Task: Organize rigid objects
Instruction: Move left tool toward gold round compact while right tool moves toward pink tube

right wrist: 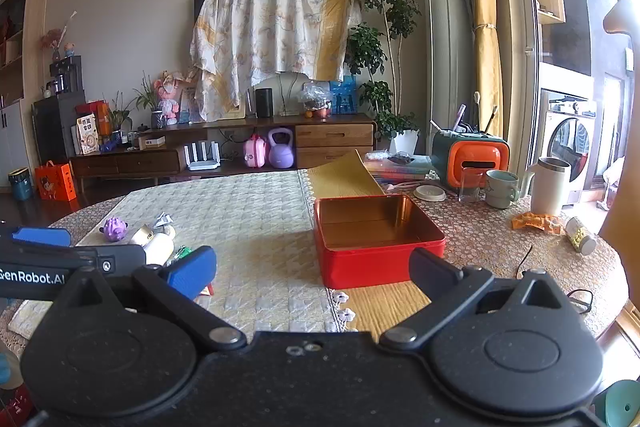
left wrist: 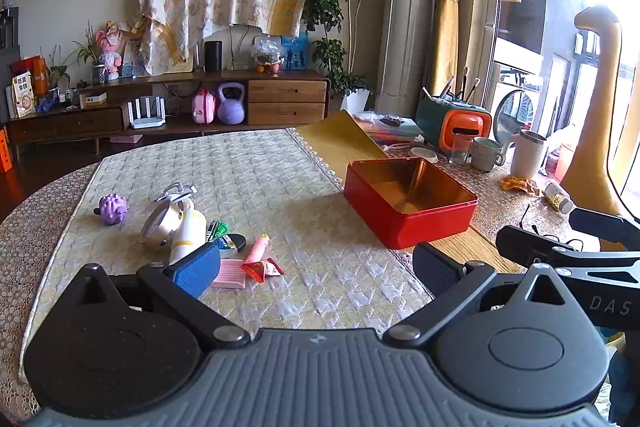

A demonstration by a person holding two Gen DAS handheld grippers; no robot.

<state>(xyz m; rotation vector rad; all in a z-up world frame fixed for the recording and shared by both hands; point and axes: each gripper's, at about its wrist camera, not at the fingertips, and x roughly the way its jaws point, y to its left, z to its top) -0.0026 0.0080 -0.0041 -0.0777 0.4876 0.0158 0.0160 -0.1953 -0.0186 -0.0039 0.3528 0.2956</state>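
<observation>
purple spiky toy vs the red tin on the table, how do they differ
The purple spiky toy is small, rounded and knobbly; the red tin is far bigger, square and smooth-walled. The toy is a closed solid lump, while the tin stands open with no lid on it, its gold inside bare. The toy sits at the left among the scattered small items; the tin stands alone to the right, at the edge of the quilted mat. Both rest on the table, untouched by either gripper.
</observation>
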